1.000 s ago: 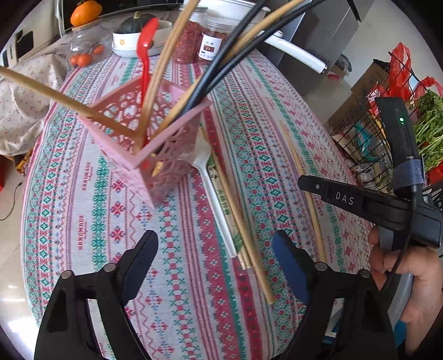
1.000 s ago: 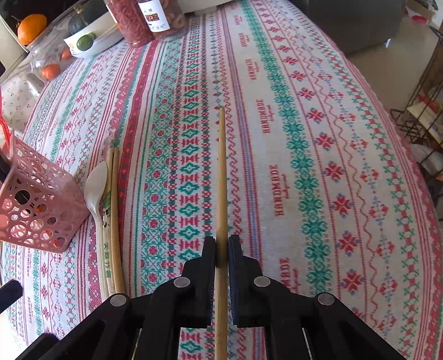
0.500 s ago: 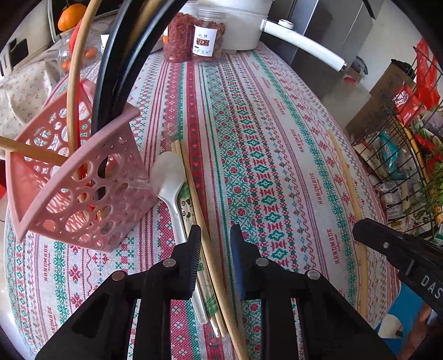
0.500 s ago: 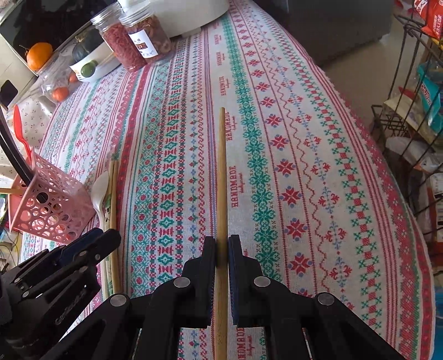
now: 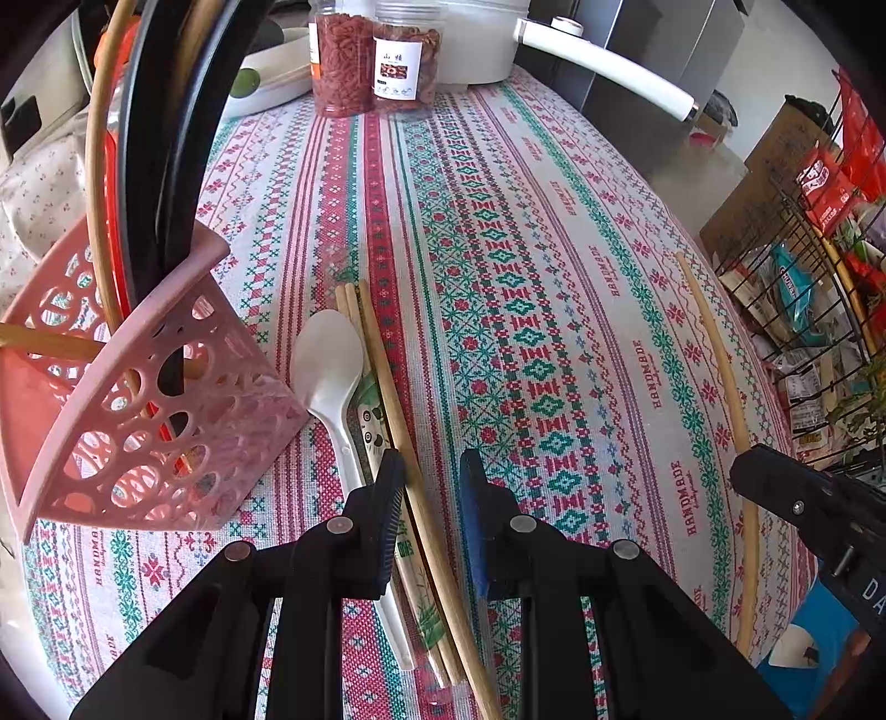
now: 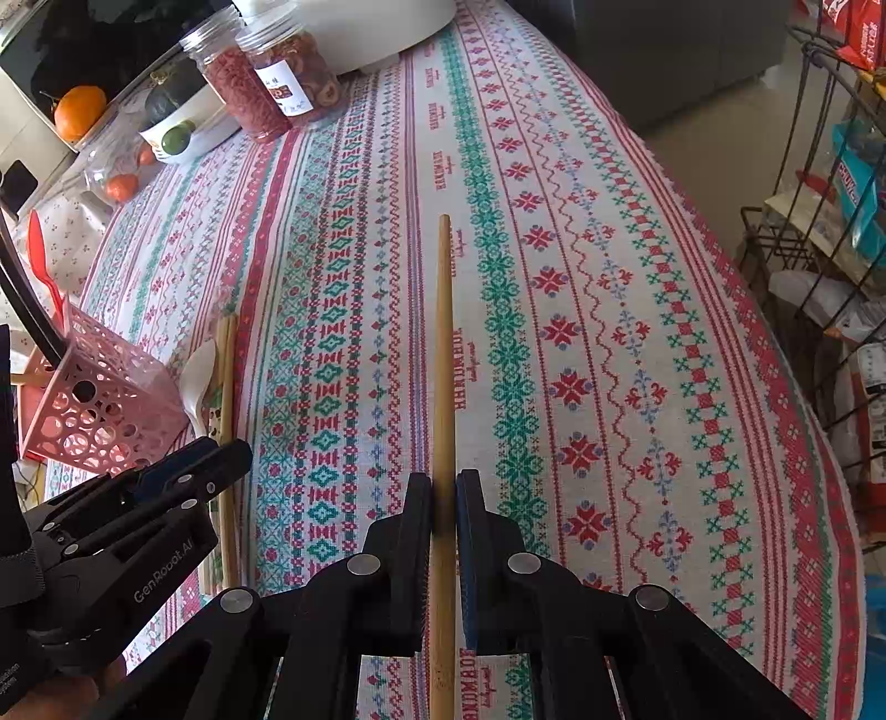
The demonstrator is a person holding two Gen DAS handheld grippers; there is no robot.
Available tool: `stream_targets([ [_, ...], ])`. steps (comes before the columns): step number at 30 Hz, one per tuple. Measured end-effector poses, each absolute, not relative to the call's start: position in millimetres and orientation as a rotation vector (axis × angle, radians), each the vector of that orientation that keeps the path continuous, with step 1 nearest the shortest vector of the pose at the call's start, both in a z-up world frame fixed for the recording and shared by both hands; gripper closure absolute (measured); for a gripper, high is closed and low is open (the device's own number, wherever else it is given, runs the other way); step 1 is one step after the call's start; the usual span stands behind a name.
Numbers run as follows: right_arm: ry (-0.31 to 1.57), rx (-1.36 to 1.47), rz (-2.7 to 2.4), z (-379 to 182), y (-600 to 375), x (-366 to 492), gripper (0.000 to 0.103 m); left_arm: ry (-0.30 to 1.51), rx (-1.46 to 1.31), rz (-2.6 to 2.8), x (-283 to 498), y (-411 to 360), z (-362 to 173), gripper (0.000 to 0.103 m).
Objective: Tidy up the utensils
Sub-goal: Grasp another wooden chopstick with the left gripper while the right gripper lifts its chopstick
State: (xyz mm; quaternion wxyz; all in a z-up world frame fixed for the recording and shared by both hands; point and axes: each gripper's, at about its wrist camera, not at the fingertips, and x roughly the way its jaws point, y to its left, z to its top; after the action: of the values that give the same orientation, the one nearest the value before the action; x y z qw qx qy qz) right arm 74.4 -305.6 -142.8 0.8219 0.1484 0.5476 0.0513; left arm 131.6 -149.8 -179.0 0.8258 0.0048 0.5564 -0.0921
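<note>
My right gripper (image 6: 443,498) is shut on a bamboo chopstick (image 6: 443,354) that points forward just above the tablecloth; it also shows in the left wrist view (image 5: 720,376). My left gripper (image 5: 429,487) is partly open, its fingers on either side of another bamboo chopstick (image 5: 387,387) lying on the cloth. Beside that lie a white plastic spoon (image 5: 326,365) and wrapped chopsticks (image 5: 376,437). A pink perforated holder (image 5: 138,399) with several utensils stands at the left; it also shows in the right wrist view (image 6: 94,410).
Two clear jars of dried food (image 5: 371,55) and a white pot (image 5: 482,39) stand at the table's far end. A bowl and fruit (image 6: 166,133) are at the far left. A wire rack with packets (image 5: 819,277) stands beside the table on the right.
My left gripper has come down from beside the holder to the chopstick by the spoon and narrowed from wide open. My right gripper has lifted its chopstick a little.
</note>
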Motion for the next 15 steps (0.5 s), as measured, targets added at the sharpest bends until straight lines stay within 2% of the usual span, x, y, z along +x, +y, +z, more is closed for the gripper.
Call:
stream_targets([
  [4, 1.164, 0.316, 0.110, -142.2, -304.9, 74.2, 0.097, 1.246, -0.052, -0.242, 132.8, -148.4, -183.2, 0.081],
  [15, 1.167, 0.310, 0.107, -142.6, -304.2, 74.8, 0.097, 1.186, 0.073, -0.203, 140.2, -164.0, -185.0, 0.083],
])
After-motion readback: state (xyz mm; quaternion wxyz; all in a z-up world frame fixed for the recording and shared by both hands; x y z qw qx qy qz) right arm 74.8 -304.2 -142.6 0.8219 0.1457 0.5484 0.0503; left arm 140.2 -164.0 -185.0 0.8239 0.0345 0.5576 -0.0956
